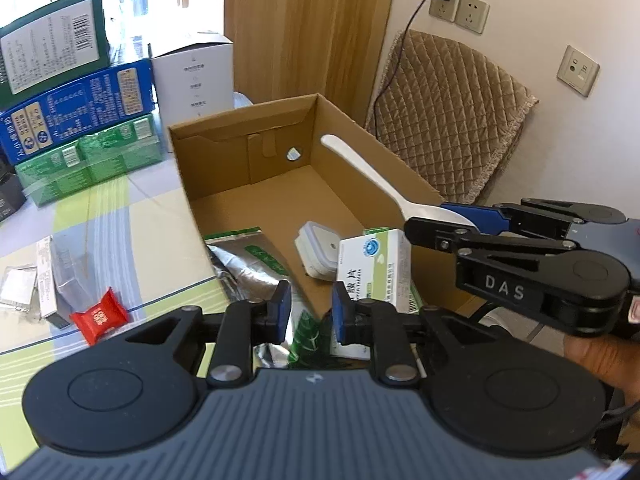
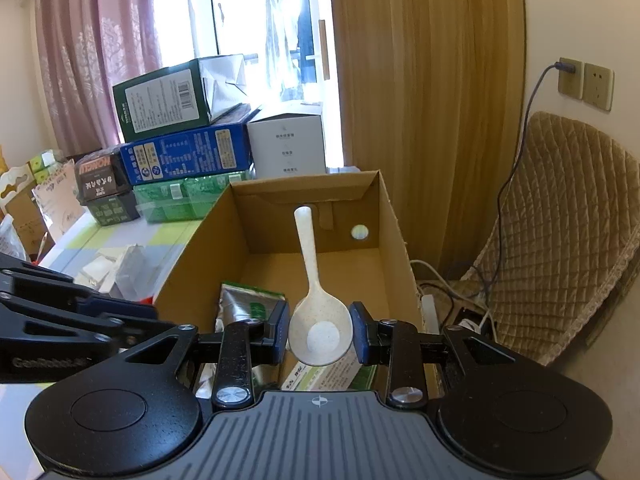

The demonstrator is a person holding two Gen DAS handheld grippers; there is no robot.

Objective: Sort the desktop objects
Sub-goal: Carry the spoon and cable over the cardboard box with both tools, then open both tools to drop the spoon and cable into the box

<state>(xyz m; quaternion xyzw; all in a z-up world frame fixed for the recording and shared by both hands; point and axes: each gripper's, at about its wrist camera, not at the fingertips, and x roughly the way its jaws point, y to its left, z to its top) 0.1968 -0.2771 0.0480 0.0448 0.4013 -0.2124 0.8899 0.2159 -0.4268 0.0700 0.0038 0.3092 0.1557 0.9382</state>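
Observation:
My right gripper is shut on the bowl of a white spoon, held over the open cardboard box with the handle pointing away. In the left wrist view the same gripper reaches in from the right with the spoon. My left gripper hangs over the near edge of the box. Its pads stand slightly apart with the end of a silver-green foil packet between them, not pinched. A white-green medicine box and a small white lidded container lie in the box.
A red sachet and small packets lie on the table to the left. Stacked green and blue cartons and a white box stand behind. A quilted chair, wall sockets and floor cables are to the right.

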